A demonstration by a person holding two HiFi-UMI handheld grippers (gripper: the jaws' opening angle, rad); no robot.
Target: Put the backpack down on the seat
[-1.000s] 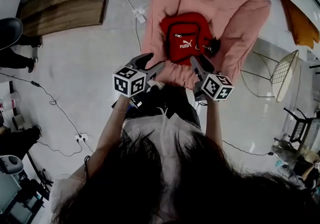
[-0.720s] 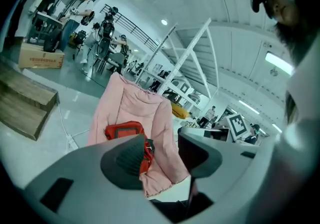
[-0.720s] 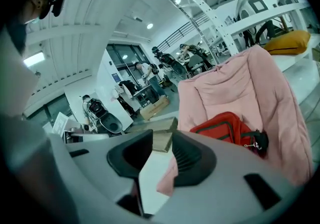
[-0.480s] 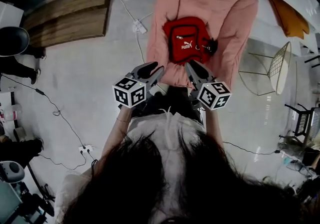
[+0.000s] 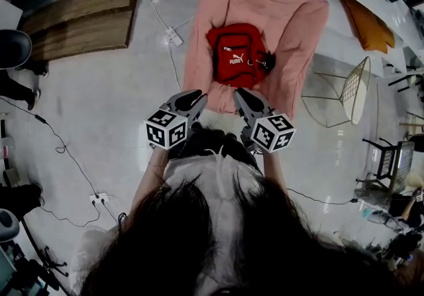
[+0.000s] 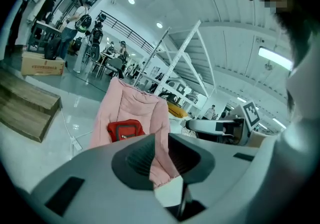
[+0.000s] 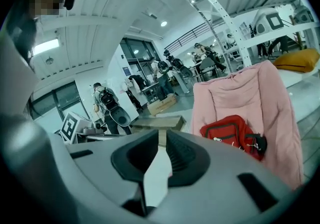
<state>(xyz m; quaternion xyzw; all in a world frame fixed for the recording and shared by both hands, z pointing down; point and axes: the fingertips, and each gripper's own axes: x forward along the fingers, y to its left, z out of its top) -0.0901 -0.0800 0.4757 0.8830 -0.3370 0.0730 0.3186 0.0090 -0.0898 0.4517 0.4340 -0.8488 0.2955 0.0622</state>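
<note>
A red backpack lies upright on the seat of a pink padded chair, its zip front facing up. Both grippers hang in the air in front of the chair's near edge, apart from the bag. My left gripper is closing and a narrow gap is left between its jaws; only the chair and the backpack show beyond it. My right gripper is closing too, down to a slit, with nothing in it. The backpack sits off to its right on the chair.
A wooden bench stands at the far left. A power strip with its cable lies on the floor beside the chair. A wire-frame chair and an orange cushion are at the right. Cables cross the floor at the left.
Both grippers have drawn back from the backpack toward the person, and their jaws have narrowed from wide apart. The backpack stays on the seat.
</note>
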